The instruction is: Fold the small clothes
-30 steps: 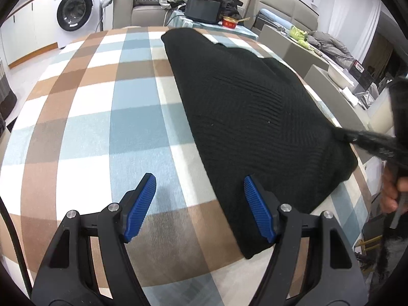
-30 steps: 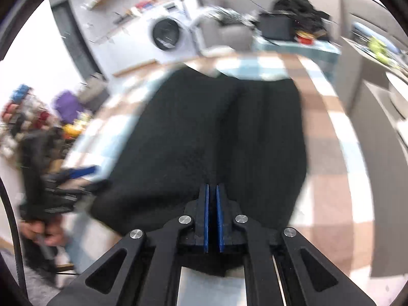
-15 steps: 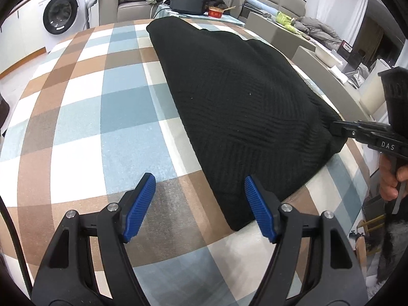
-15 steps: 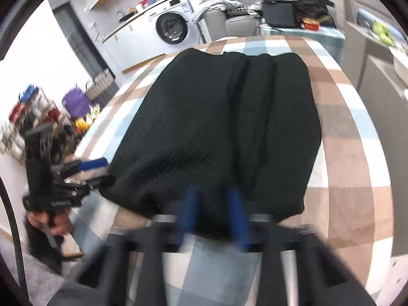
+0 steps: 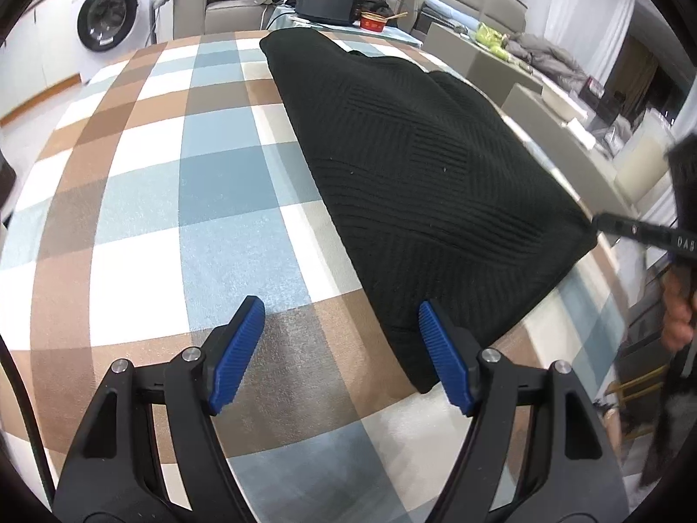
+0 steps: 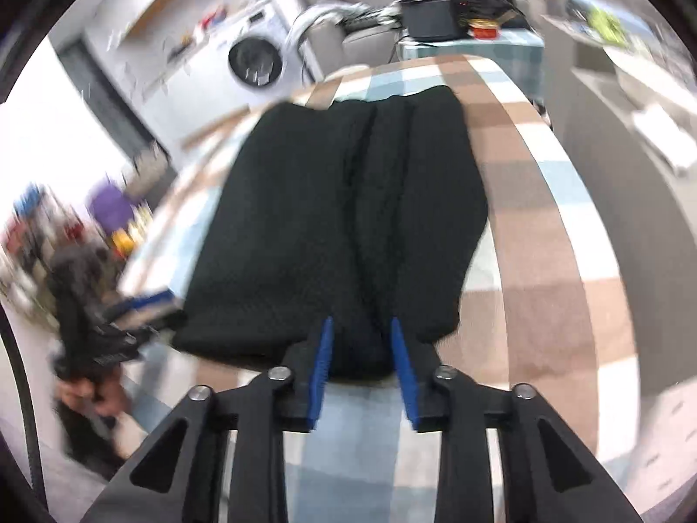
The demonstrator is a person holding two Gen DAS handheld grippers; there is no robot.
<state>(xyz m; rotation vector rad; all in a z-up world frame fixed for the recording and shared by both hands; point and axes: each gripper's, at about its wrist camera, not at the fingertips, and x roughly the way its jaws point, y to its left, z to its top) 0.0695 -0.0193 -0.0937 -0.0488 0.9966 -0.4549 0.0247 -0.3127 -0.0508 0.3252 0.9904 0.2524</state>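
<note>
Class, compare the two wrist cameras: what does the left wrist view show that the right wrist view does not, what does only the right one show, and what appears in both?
Only the left wrist view: the left gripper from behind, jaws wide, nothing between them, over the checked cloth.

Only the right wrist view: the right gripper from behind; its jaws have just been opening, with the near edge of the black knit garment between them, and a shelf of colourful items.

Both: the garment, checked cloth, washing machine and each other's gripper.
</note>
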